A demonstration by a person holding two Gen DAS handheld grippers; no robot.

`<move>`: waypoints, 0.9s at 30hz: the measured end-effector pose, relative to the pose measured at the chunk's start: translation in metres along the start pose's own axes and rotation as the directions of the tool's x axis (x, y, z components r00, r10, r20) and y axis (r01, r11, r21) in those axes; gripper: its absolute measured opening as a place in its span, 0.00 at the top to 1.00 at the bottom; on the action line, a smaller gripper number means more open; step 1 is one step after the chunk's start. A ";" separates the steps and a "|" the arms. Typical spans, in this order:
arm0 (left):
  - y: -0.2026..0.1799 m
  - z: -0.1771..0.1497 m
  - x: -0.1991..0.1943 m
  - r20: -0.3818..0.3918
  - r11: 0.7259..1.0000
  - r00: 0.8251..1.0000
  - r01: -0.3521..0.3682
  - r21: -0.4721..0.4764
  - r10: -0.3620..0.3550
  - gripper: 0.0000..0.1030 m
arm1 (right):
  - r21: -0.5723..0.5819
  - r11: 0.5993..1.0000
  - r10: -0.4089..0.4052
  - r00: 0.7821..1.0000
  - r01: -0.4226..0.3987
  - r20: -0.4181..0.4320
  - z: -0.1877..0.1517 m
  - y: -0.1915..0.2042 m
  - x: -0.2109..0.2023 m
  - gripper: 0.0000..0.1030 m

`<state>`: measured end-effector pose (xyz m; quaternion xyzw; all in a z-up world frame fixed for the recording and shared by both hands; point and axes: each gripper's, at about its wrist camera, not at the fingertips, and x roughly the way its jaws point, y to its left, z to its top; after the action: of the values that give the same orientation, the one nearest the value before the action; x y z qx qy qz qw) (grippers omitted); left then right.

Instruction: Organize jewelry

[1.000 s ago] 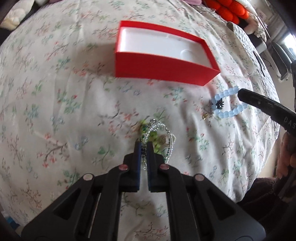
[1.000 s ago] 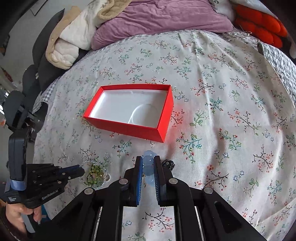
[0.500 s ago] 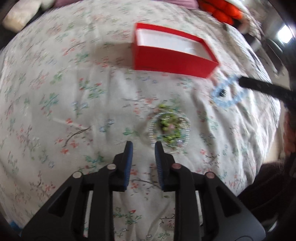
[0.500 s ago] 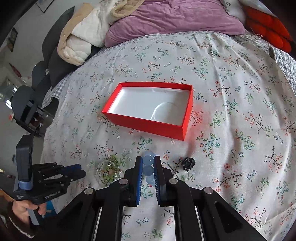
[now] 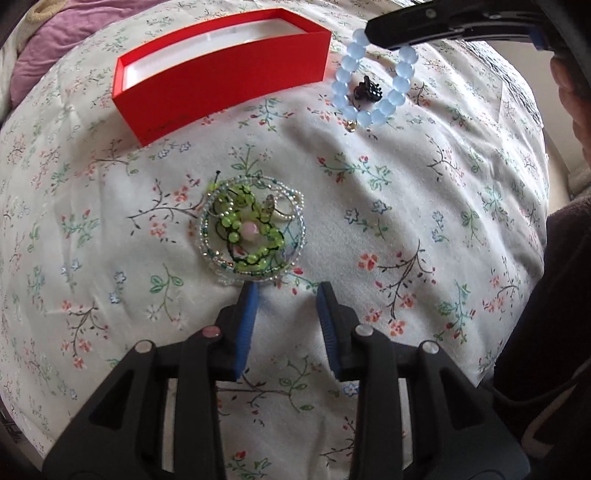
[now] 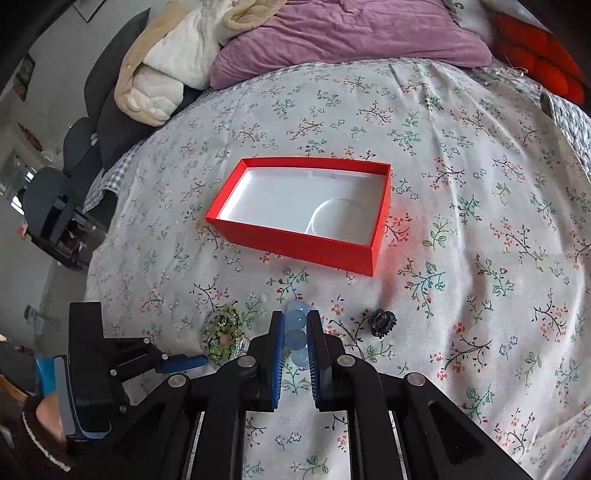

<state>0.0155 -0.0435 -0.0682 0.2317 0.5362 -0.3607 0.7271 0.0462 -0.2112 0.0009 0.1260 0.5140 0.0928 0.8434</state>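
Note:
A red box (image 6: 306, 206) with a white inside lies open on the floral bedspread; it also shows in the left wrist view (image 5: 221, 70). My left gripper (image 5: 286, 291) is open and empty, just short of a heap of green and clear bead jewelry (image 5: 251, 236), which also shows in the right wrist view (image 6: 221, 334). My right gripper (image 6: 295, 321) is shut on a pale blue bead bracelet (image 6: 295, 332) and holds it above the bed. The bracelet (image 5: 369, 85) hangs from that gripper in the left wrist view. A small black ornament (image 5: 367, 90) lies below it.
Pillows and folded blankets (image 6: 332, 33) are piled at the far side of the bed. A red cushion (image 6: 535, 48) lies at the far right. Chairs (image 6: 48, 199) stand beyond the left edge of the bed.
My left gripper let go of the green bead heap, opened and drew back. My right gripper lifted the blue bracelet off the bed, leaving the black ornament behind.

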 end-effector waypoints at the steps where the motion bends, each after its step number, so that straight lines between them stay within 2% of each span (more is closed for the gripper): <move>1: 0.001 0.003 0.002 -0.002 1.000 1.000 0.002 0.002 -0.002 0.65 | 0.002 1.000 0.000 1.000 0.000 0.000 0.000 -0.001 0.000 0.89; 4: 0.000 0.009 0.006 -0.001 1.000 1.000 0.001 0.005 -0.001 0.64 | 0.006 1.000 0.002 1.000 -0.002 0.001 -0.001 -0.001 -0.002 0.89; 8: -0.002 0.025 0.009 0.013 0.999 1.000 0.013 -0.036 -0.013 0.64 | 0.007 1.000 0.004 1.000 -0.004 0.001 -0.002 -0.002 -0.003 0.89; 14: -0.024 0.046 0.014 0.040 0.997 0.996 0.077 -0.005 -0.077 0.64 | 0.014 1.000 0.004 1.000 -0.004 0.003 -0.003 -0.004 -0.004 0.89; 18: -0.034 0.060 0.010 0.063 0.990 0.988 0.144 0.003 -0.144 0.64 | 0.024 1.000 0.006 1.000 -0.006 0.003 -0.004 -0.007 -0.006 0.89; 21: -0.034 0.062 -0.007 0.099 0.996 0.991 0.084 0.006 -0.085 0.64 | 0.026 1.000 0.005 1.000 -0.005 0.005 -0.005 -0.010 -0.008 0.89; 27: -0.012 0.046 -0.009 0.101 0.998 0.993 -0.061 -0.026 0.063 0.64 | 0.030 1.000 0.004 1.000 -0.004 0.008 -0.006 -0.015 -0.013 0.89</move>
<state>0.0328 -0.0819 -0.0442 0.2212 0.4952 -0.3429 0.7670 0.0357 -0.2285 0.0047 0.1400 0.5119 0.0865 0.8432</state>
